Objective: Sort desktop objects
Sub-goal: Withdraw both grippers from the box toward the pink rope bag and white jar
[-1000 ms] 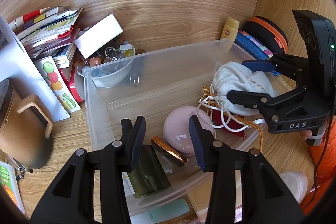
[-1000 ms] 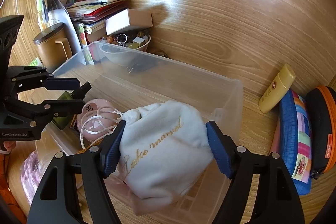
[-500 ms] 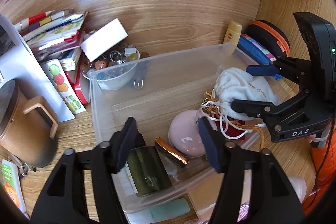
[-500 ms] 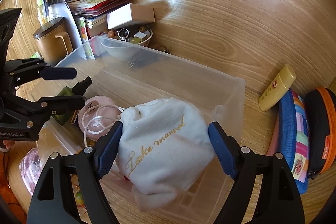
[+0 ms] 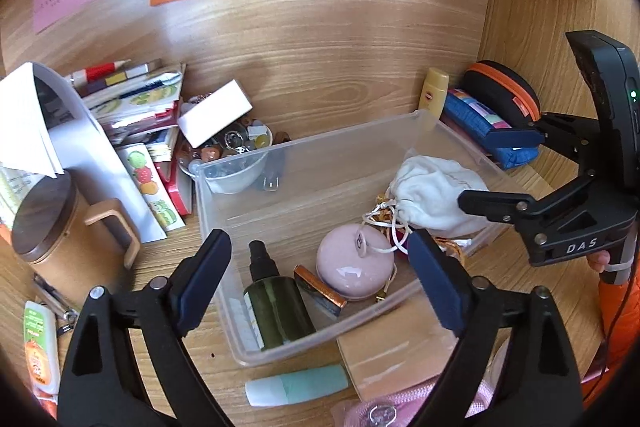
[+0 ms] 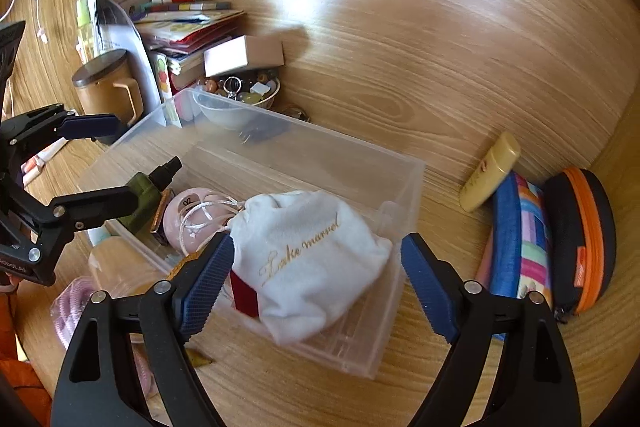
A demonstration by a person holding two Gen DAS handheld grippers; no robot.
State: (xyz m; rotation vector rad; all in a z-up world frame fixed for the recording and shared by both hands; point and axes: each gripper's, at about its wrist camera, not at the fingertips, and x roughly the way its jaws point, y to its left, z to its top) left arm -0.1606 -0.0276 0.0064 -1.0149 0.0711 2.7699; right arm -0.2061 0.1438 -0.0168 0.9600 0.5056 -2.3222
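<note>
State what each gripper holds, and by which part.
Nothing. Left gripper and right gripper are both open; the white pouch lies released in the bin.

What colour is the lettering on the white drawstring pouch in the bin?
Gold script on the white pouch, clearest in the right wrist view.

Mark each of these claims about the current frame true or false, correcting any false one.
1. The white drawstring pouch lies inside the clear plastic bin. True.
2. The right tool is clamped on the pouch. False: it is open, with the pouch between its fingers and a gap on at least one side.
3. The left tool is open and holds nothing. True.
4. The green spray bottle stands on the desk outside the bin. False: it lies in the bin.
5. The yellow tube is outside the bin. True.
</note>
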